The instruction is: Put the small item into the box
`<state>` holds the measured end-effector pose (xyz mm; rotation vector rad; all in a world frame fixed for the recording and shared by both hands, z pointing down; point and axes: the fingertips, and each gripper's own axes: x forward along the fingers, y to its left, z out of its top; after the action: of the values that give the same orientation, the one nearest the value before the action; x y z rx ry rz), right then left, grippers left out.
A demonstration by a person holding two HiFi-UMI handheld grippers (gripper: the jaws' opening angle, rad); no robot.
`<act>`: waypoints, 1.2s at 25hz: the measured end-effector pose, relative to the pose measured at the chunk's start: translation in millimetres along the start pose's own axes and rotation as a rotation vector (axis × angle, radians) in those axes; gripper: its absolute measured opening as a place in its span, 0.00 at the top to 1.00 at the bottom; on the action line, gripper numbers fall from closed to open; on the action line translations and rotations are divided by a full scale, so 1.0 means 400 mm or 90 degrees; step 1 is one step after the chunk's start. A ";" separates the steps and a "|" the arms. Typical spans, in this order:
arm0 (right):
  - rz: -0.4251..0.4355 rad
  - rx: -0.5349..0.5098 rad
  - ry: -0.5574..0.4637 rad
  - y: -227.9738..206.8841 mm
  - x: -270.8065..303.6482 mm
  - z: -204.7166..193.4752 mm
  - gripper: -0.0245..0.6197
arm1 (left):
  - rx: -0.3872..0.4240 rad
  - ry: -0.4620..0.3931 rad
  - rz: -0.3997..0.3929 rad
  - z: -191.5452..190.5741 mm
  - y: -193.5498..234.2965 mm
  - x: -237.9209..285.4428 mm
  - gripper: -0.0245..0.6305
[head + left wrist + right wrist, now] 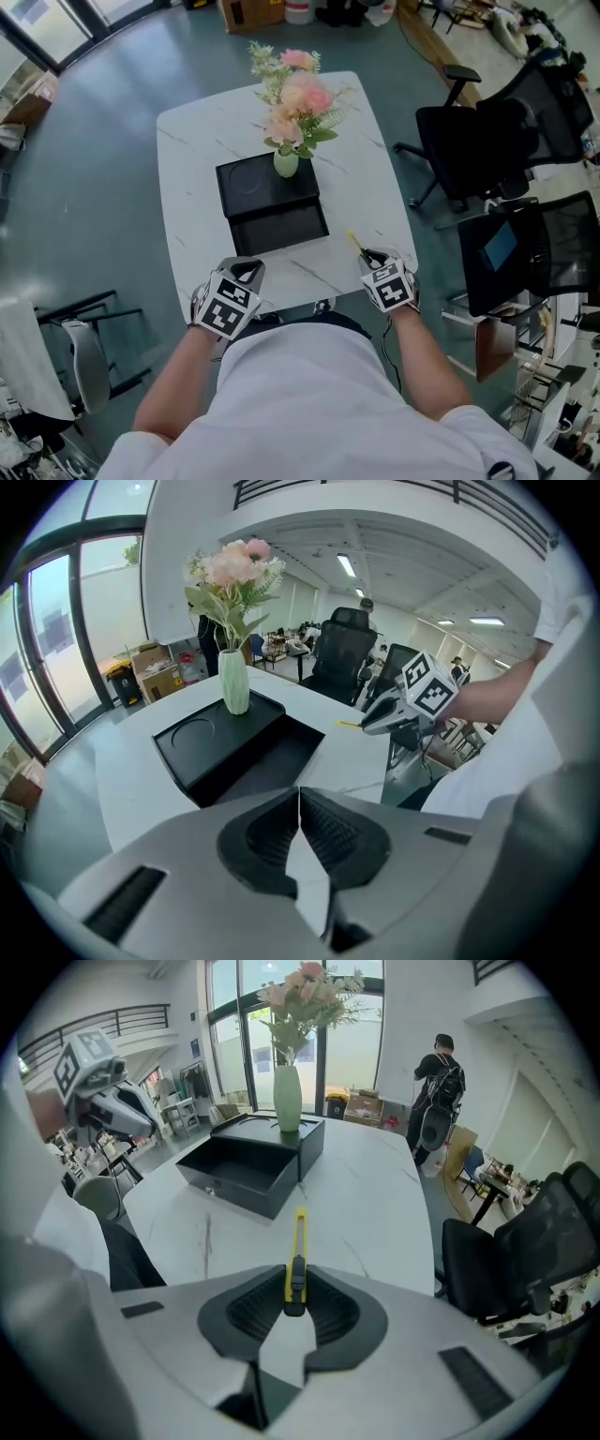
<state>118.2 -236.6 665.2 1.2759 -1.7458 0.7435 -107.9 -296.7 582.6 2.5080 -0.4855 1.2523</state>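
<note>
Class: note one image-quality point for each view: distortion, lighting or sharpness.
Head view: even, soft daylight; white table sharp, slight bowing at the edges. Left gripper view: heavy fisheye, black corners, windows very bright; the left tool looms large below. Right gripper view: same fisheye; yellow utility knife crisp, window behind flowers glares.

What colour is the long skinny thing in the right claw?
The cutter is yellow with a black slider, clearest in the right gripper view.
</note>
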 end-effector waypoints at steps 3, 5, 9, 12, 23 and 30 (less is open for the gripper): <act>0.006 -0.034 -0.022 0.034 -0.022 0.056 0.84 | -0.019 -0.014 0.003 -0.013 0.019 -0.022 0.94; 0.013 -0.065 -0.032 0.060 -0.031 0.088 0.84 | -0.037 -0.020 0.008 -0.024 0.032 -0.037 0.94; 0.043 -0.139 -0.034 0.119 -0.028 0.137 0.84 | -0.074 -0.027 0.023 -0.058 0.055 -0.061 0.94; 0.054 -0.207 -0.036 0.153 -0.008 0.193 0.84 | -0.102 -0.035 0.035 -0.084 0.065 -0.080 0.94; 0.099 -0.405 -0.008 0.267 0.130 0.354 0.84 | -0.203 -0.061 0.090 -0.175 0.105 -0.142 0.94; 0.092 -0.572 0.045 0.292 0.229 0.363 0.84 | -0.250 -0.073 0.130 -0.211 0.126 -0.191 0.94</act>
<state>-45.5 -363.4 676.9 0.5056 -1.7962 0.0234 -232.1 -295.1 575.1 2.2428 -0.9369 0.9661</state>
